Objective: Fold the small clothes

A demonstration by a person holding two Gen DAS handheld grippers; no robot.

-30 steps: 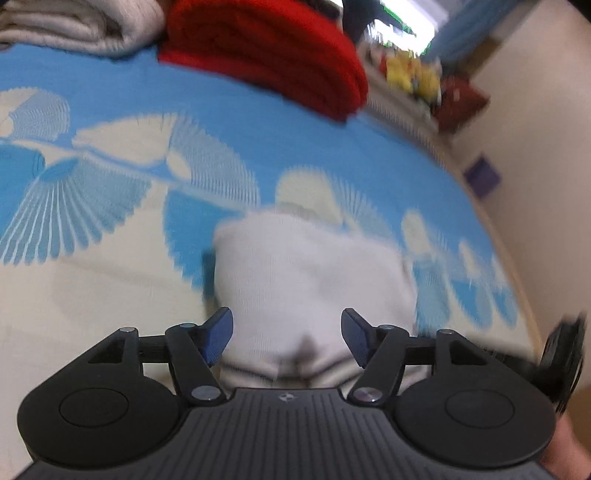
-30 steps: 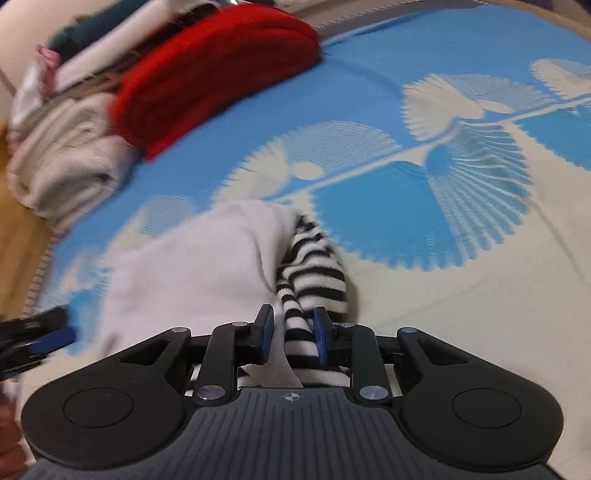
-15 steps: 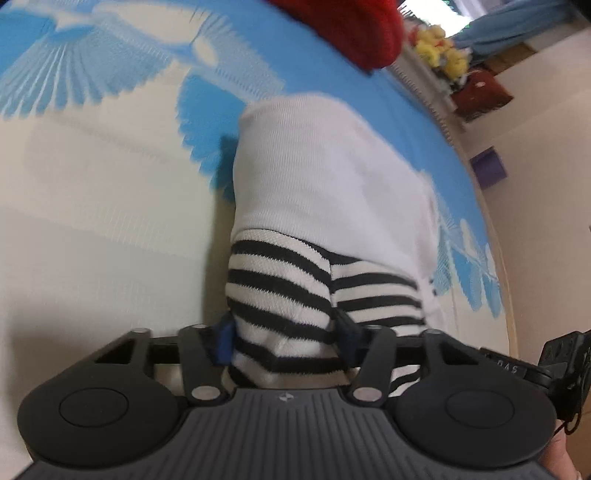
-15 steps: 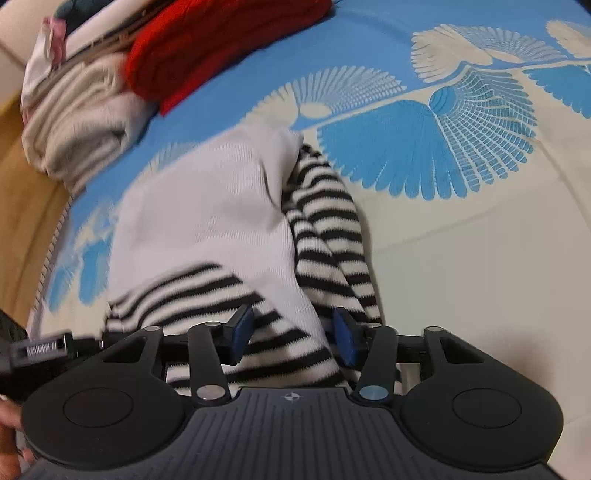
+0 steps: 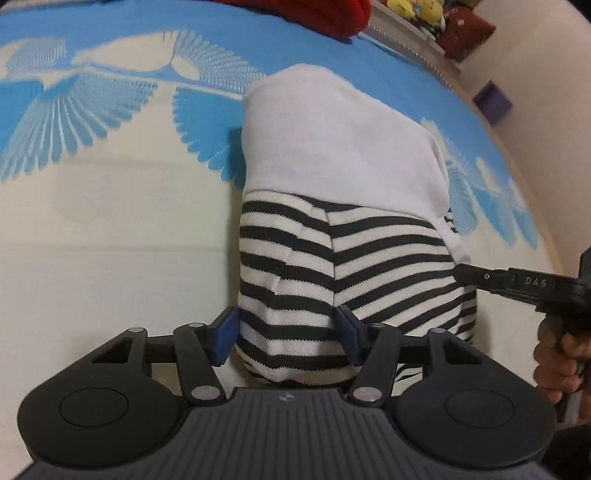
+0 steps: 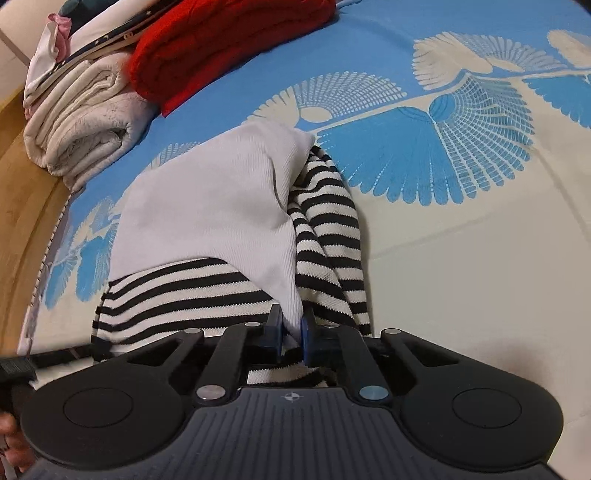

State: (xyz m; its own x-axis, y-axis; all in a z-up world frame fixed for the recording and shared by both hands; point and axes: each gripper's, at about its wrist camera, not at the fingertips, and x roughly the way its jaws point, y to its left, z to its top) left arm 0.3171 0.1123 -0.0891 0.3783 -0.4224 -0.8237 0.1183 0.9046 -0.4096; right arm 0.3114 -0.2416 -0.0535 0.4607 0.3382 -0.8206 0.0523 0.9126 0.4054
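A small garment, white on top (image 5: 332, 133) with black-and-white striped parts (image 5: 332, 273), lies partly folded on a blue and cream patterned bedspread (image 5: 110, 206). My left gripper (image 5: 286, 334) is open, its blue pads on either side of the striped near end. My right gripper (image 6: 291, 332) is shut on the garment's near edge, pinching white fabric (image 6: 221, 206) beside a striped sleeve (image 6: 328, 229). The right gripper's finger also shows at the right edge of the left wrist view (image 5: 517, 284).
A red knit (image 6: 229, 48) and a rolled cream blanket (image 6: 81, 118) with other folded clothes lie at the far side of the bed. A wooden edge (image 6: 22, 206) borders the bed. Toys and a cushion (image 5: 465, 26) sit by the wall.
The striped lower part was folded up over the white part. The right gripper opened half a second ago and has now shut on the near edge. The left gripper has stayed open around the striped end.
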